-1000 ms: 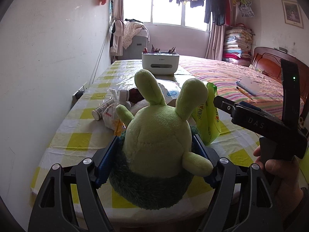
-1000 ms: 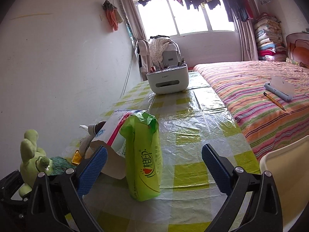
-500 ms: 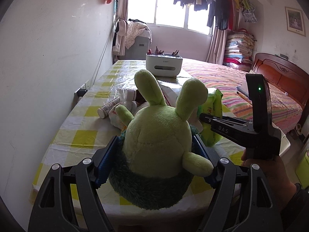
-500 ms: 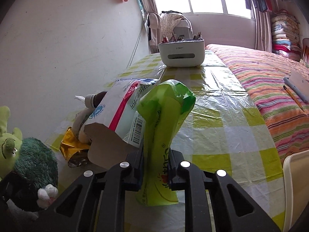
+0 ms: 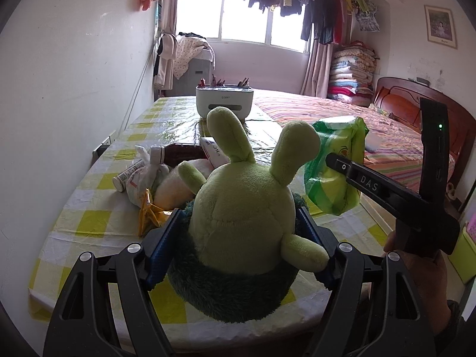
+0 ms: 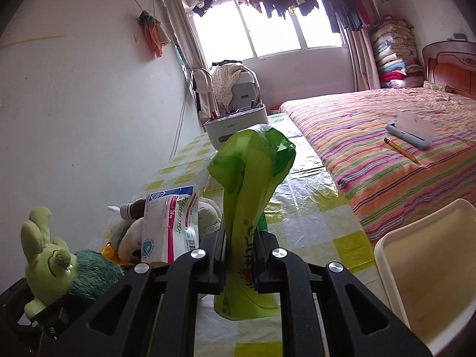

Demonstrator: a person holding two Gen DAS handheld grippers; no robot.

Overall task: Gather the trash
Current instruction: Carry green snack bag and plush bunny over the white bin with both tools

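Note:
My left gripper point(image 5: 238, 226) is shut on a green plush toy point(image 5: 244, 208) and holds it over the near end of the table; the toy also shows in the right wrist view point(image 6: 56, 264). My right gripper point(image 6: 241, 238) is shut on a green plastic packet point(image 6: 250, 196) and holds it lifted above the table; the packet shows in the left wrist view point(image 5: 336, 166) at the right. On the yellow checked tablecloth point(image 5: 89, 214) lie a white and red paper packet point(image 6: 169, 223), a brown bottle point(image 5: 175, 151), a white tube point(image 5: 128, 175), a crumpled white wrapper point(image 5: 142, 178) and a gold wrapper point(image 5: 151, 211).
A white organiser box point(image 5: 224, 104) with pens stands at the table's far end. A striped bed point(image 6: 386, 136) lies to the right, with a pencil point(image 6: 401, 154) and a grey case point(image 6: 410, 129). A cream bin rim point(image 6: 422, 267) is at the lower right. A wall runs along the left.
My right gripper closed on the green packet and then lifted it off the table. My left gripper kept its hold on the plush toy and rose a little.

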